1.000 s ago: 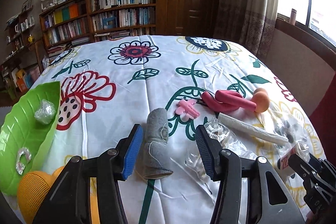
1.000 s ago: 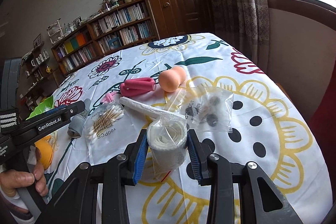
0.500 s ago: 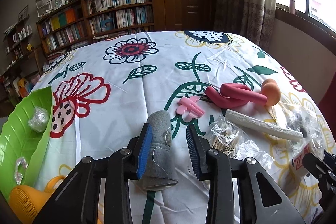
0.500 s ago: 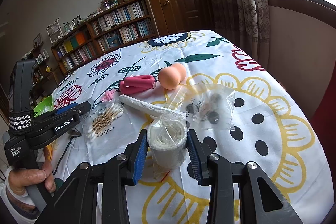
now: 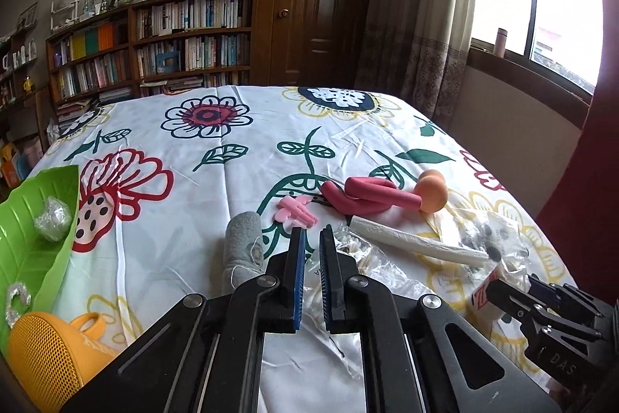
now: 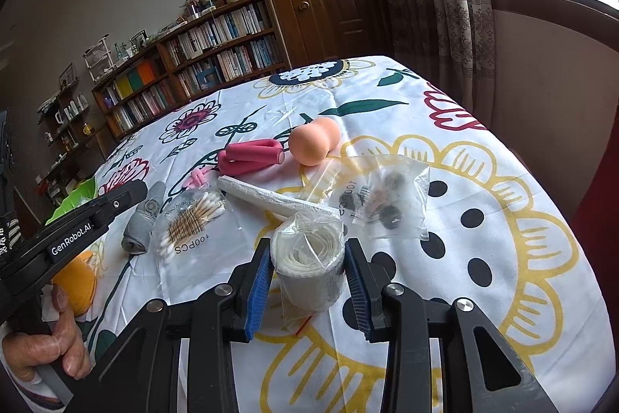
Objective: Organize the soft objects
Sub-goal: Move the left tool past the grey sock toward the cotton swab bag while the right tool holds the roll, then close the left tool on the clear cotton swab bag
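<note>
Floral cloth, white with red, green and yellow blooms, covers the worktop (image 5: pixel 216 188) where soft goods lie scattered. Left gripper (image 5: pixel 312 239) hangs just above the cloth with its blue-padded jaws drawn to a narrow slit and nothing between them; a grey rolled felt piece (image 5: pixel 241 250) lies just to its left, untouched. Right gripper (image 6: pixel 307 254) clamps a white bandage roll in a clear bag (image 6: pixel 307 266), both pads pressed against the wrapping, near the front edge. Beyond it lie a bag of cotton swabs (image 6: pixel 191 219), a long white paper-wrapped roll (image 6: pixel 271 198), a folded pink foam tube (image 6: pixel 247 157) touching a peach makeup sponge (image 6: pixel 314 141), a small pink foam piece (image 5: pixel 296 211) and a clear bag of small dark items (image 6: pixel 381 200). At the left edge a green leaf-shaped tray (image 5: pixel 23 242) holds two crinkled plastic-wrapped items, with a yellow mesh object (image 5: pixel 38 355) beside it. A hand (image 6: pixel 42 347) grips the left gripper's handle.
</note>
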The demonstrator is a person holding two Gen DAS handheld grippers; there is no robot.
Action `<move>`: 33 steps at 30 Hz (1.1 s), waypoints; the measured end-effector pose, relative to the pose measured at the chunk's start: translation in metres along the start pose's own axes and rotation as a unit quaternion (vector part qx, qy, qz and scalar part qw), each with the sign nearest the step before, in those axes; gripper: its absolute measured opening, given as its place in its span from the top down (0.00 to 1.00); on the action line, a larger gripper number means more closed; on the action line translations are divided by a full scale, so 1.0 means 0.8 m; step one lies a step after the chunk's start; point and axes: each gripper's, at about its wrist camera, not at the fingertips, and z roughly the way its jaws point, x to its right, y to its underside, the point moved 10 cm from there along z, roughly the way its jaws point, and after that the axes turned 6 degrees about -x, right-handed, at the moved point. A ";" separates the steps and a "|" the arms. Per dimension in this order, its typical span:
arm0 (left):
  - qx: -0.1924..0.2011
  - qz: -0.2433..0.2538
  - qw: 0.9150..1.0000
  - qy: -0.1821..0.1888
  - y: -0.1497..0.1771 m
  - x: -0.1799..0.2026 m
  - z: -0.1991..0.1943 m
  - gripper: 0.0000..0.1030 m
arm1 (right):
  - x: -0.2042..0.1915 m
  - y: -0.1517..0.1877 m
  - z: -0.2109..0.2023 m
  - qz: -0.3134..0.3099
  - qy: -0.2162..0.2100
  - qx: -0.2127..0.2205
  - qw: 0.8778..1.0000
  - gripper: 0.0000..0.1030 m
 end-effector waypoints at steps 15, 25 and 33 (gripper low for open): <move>-0.040 -0.011 0.999 -0.013 0.016 -0.008 0.013 0.90 | 0.004 -0.001 0.001 0.005 0.000 0.001 1.000 0.61; -0.067 -0.017 0.998 -0.001 0.028 -0.005 0.029 0.43 | 0.009 0.000 0.002 0.015 -0.007 -0.003 1.000 0.61; -0.059 0.059 0.996 0.008 0.021 0.032 0.034 0.32 | 0.009 0.001 0.002 0.016 -0.007 -0.002 1.000 0.61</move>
